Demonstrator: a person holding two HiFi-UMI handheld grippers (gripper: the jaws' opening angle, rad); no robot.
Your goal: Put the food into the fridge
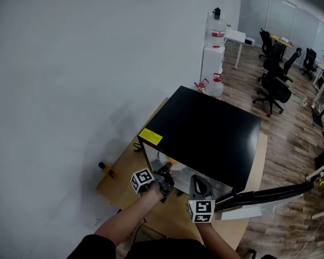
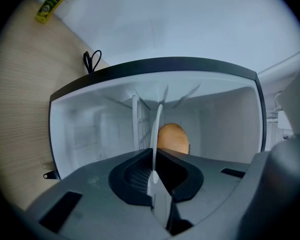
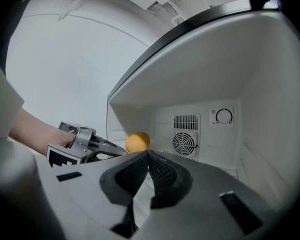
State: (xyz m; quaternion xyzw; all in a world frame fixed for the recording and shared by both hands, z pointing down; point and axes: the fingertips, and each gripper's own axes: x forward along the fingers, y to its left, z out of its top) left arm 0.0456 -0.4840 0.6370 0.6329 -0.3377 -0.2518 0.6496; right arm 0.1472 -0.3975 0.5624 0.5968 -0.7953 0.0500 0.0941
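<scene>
The black fridge [image 1: 210,128] stands on a wooden table [image 1: 119,185] against a white wall. From the head view its top hides nearly all of the white inside. Its door [image 1: 264,196] hangs open at the fridge's right and shows only edge-on.

The 2 grippers sit at the fridge's open front. The left gripper [image 1: 164,177] has its jaws pressed together on a thin white plate [image 2: 156,129]. The plate is seen edge-on, so its shape is hard to make out. It reaches into the fridge. The right gripper [image 3: 148,155] is just right of the left gripper, jaws together with nothing between them.

1 orange [image 3: 137,142] is inside the fridge, just past the left gripper's tips. In the left gripper view the plate and jaws cut off part of it. Whether it rests on the plate cannot be told.

A fan grille [image 3: 185,144] and a dial [image 3: 223,116] are on the fridge's back wall.

The print on the yellow label [image 1: 150,137] on the fridge's top is too small to read. Left of the fridge lie a yellow bottle [image 2: 50,4], partly cut off, and a black cable [image 2: 91,60].
</scene>
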